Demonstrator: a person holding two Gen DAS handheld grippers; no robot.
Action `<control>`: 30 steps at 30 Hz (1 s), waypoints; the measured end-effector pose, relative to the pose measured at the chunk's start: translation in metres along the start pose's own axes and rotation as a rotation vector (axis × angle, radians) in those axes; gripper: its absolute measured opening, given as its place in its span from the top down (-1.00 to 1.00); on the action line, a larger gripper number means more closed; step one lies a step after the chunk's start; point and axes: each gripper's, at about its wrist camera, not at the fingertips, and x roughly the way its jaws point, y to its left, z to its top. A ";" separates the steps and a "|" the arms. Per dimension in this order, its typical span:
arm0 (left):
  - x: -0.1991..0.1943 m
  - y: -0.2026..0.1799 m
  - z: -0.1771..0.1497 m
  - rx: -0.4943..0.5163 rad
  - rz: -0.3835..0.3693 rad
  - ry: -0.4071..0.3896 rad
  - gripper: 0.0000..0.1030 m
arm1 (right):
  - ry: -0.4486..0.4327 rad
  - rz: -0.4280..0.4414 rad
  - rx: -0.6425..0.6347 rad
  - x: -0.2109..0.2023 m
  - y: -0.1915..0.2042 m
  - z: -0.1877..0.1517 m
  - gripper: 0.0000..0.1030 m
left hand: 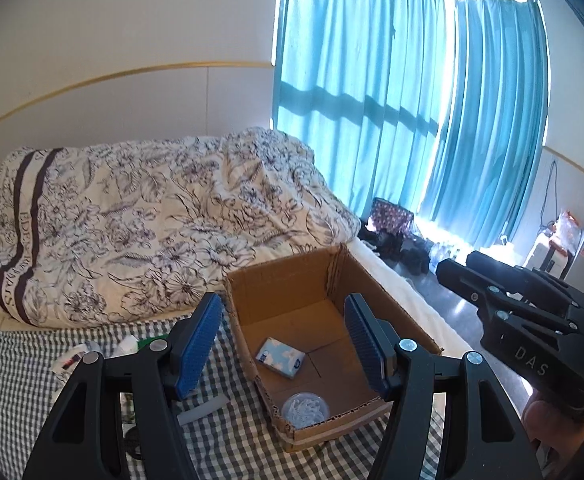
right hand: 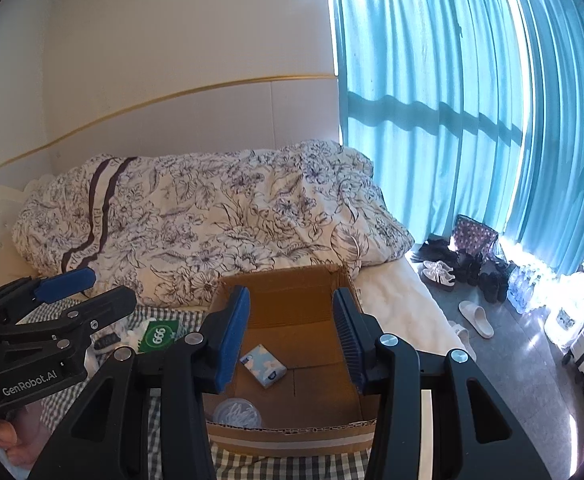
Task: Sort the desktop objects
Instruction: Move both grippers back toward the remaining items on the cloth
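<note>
1. Both sets of jaws stand spread apart with nothing between the blue pads: the left gripper (left hand: 284, 344) and the right gripper (right hand: 292, 340) each hang above the cardboard box (left hand: 292, 280), free for the next pick.
2. Inside the box lie a blue tissue pack (right hand: 263, 365) on the floor panel and a round clear container (right hand: 236, 413) at the near wall, so these look already sorted.
3. Left of the box, on the checked cloth (left hand: 12, 372), unsorted items remain: a green "666" packet (right hand: 159, 336), a pale translucent stick (left hand: 204, 410) and a small white tube (left hand: 72, 358).
4. The box sits close to the pile, probably to shorten each transfer.
5. A floral duvet (left hand: 152, 208) lies far behind.
</note>
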 end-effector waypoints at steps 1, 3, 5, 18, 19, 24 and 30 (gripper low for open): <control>-0.005 0.001 0.001 0.000 0.004 -0.008 -0.29 | -0.007 0.003 0.001 -0.003 0.001 0.001 0.16; -0.015 0.006 0.002 -0.001 0.017 -0.027 -0.29 | -0.026 0.007 0.001 -0.010 0.006 0.003 0.16; -0.023 0.008 0.001 0.004 0.034 -0.036 -0.29 | -0.037 0.015 0.004 -0.015 0.010 0.006 0.16; -0.087 0.050 -0.002 -0.035 0.112 -0.115 -0.29 | -0.075 0.083 -0.025 -0.034 0.061 0.011 0.11; -0.091 0.054 -0.003 -0.040 0.118 -0.119 -0.29 | -0.077 0.089 -0.026 -0.035 0.066 0.011 0.09; -0.108 0.076 -0.006 -0.058 0.154 -0.135 -0.29 | -0.078 0.121 -0.035 -0.037 0.087 0.009 0.09; -0.123 0.105 -0.014 -0.080 0.214 -0.139 -0.29 | -0.077 0.160 -0.055 -0.037 0.115 0.008 0.08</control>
